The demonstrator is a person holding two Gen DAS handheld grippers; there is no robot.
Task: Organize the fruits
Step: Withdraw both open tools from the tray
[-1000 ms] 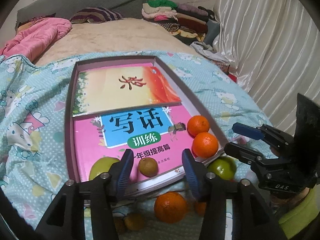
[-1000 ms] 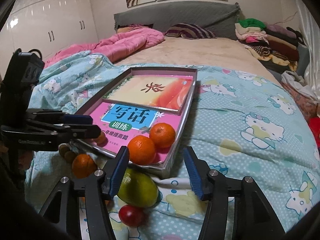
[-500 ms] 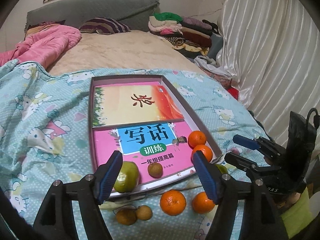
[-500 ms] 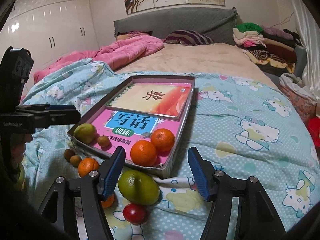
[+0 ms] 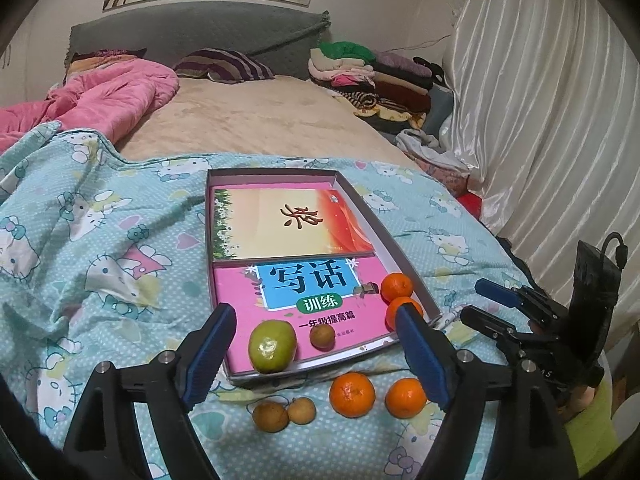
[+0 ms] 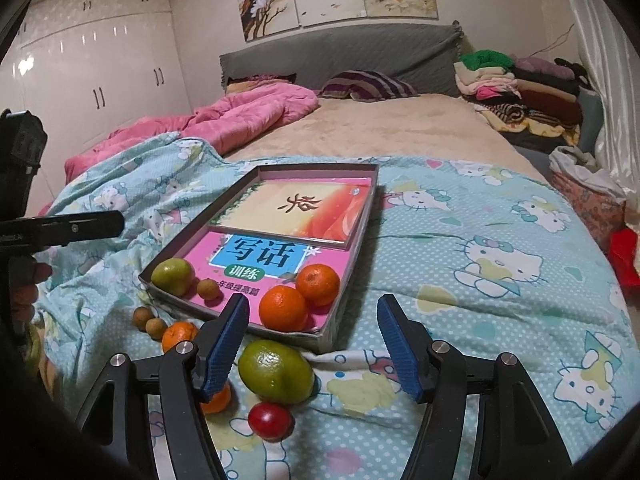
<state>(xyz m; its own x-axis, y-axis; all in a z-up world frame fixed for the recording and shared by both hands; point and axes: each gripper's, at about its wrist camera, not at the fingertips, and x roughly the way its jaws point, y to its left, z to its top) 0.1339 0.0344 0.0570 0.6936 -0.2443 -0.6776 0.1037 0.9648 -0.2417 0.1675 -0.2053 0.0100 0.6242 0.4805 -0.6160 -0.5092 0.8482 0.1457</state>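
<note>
Fruit sorting on a bed, seen along each gripper. A shallow box, lined with two books, lies on the patterned quilt and already holds four fruits along its near end: a green fruit, a small brown fruit and two oranges at the right corner. Outside the box, on the quilt just below its near edge, lie two small brown fruits, two more oranges, a second, larger green fruit and a small red fruit.

The left gripper hangs above the near edge with nothing between its jaws, which are opening; the loose oranges and brown fruits lie just below and ahead of it, so this hand is the nearer one for them. The right gripper is spread and empty; the large green fruit sits directly ahead between its fingers, slightly toward the left one, its long axis running roughly across the gap. The red fruit lies nearer still, below the jaws. For either, the right hand is judged the closer.
</note>
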